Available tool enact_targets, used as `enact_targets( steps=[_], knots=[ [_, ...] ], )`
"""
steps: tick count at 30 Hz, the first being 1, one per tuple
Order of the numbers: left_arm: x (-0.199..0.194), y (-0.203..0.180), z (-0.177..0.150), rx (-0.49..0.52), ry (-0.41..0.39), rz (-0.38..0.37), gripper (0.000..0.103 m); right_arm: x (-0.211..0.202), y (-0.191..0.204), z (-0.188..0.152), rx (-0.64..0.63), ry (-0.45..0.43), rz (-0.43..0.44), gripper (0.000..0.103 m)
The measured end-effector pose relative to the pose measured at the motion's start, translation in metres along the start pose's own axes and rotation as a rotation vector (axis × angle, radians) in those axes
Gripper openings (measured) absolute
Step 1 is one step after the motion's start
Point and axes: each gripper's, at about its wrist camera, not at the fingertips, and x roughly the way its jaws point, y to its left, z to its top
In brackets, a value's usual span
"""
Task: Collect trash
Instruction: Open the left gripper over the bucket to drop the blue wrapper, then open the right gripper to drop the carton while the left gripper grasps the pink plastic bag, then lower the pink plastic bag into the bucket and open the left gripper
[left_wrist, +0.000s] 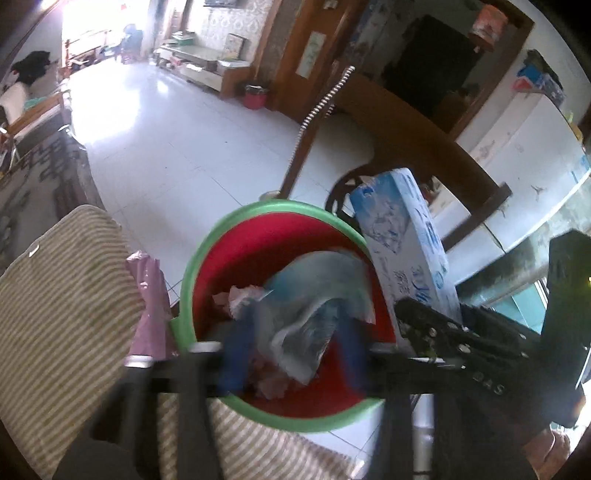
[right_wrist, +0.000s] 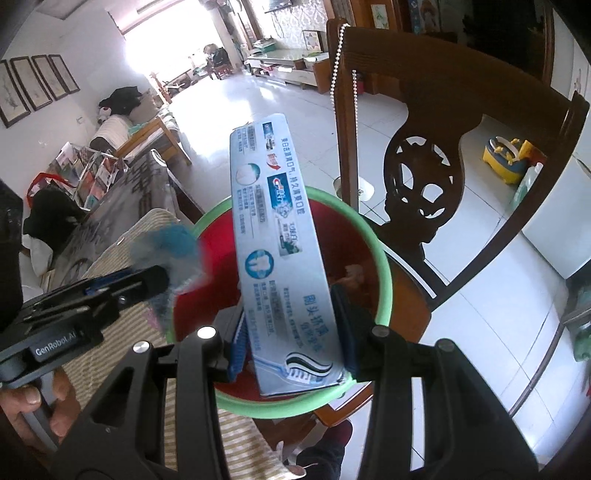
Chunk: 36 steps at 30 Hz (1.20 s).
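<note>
A red bin with a green rim sits below both grippers, with crumpled tissue and wrappers inside. My left gripper hangs over it, its blue fingers spread wide. A crumpled blue-and-white plastic wrapper lies loose and blurred between them, over the bin's mouth. My right gripper is shut on the near end of a long blue-and-white toothpaste box. The box slants up and away over the bin.
A striped cushion lies left of the bin, with a pink bag against it. A carved wooden chair stands close behind the bin on the right. White tiled floor stretches beyond. A person's hand holds the left gripper's handle.
</note>
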Motion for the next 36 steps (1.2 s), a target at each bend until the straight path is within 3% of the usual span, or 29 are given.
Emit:
enact_targets(
  steps=[2,3,4,7,10,15,17,19,20,28,33,36],
  knots=[
    [-0.005,0.014,-0.001,-0.047,-0.053,0.044,0.069,0.011,0.001,0.001,-0.018,0.035,0.026,0.059],
    [-0.006,0.021,-0.001,-0.071,-0.066,0.073,0.070,0.014,0.002,0.001,-0.022,0.040,0.010,0.084],
    [-0.008,0.031,-0.003,-0.100,-0.076,0.102,0.070,0.016,0.002,0.001,-0.023,0.035,0.000,0.088],
    [-0.011,0.066,-0.016,-0.198,-0.085,0.189,0.070,0.021,0.000,-0.001,-0.011,0.037,0.028,0.088],
    [-0.001,0.092,-0.031,-0.260,-0.024,0.226,0.068,0.029,-0.007,-0.002,0.015,0.059,0.034,0.088],
    [0.028,0.100,-0.035,-0.241,0.035,0.252,0.064,0.033,-0.006,-0.004,0.026,0.074,0.051,0.088],
    [0.043,0.103,-0.036,-0.242,0.083,0.245,0.047,0.032,-0.002,-0.005,0.018,0.076,0.054,0.088],
    [0.045,0.110,-0.037,-0.254,0.065,0.240,0.033,0.029,0.001,-0.007,0.013,0.074,0.055,0.088],
    [0.052,0.114,-0.037,-0.257,0.108,0.227,0.009,0.028,0.002,-0.007,0.011,0.071,0.054,0.088],
    [0.028,0.112,-0.045,-0.239,0.059,0.219,0.005,0.000,0.019,0.001,-0.023,-0.008,0.030,0.088],
    [-0.012,0.105,-0.048,-0.239,-0.040,0.235,0.005,-0.013,0.028,0.004,-0.044,-0.048,0.012,0.088],
    [-0.032,0.085,-0.038,-0.200,-0.091,0.208,0.005,-0.020,0.029,0.004,-0.048,-0.066,0.001,0.088]
  ],
)
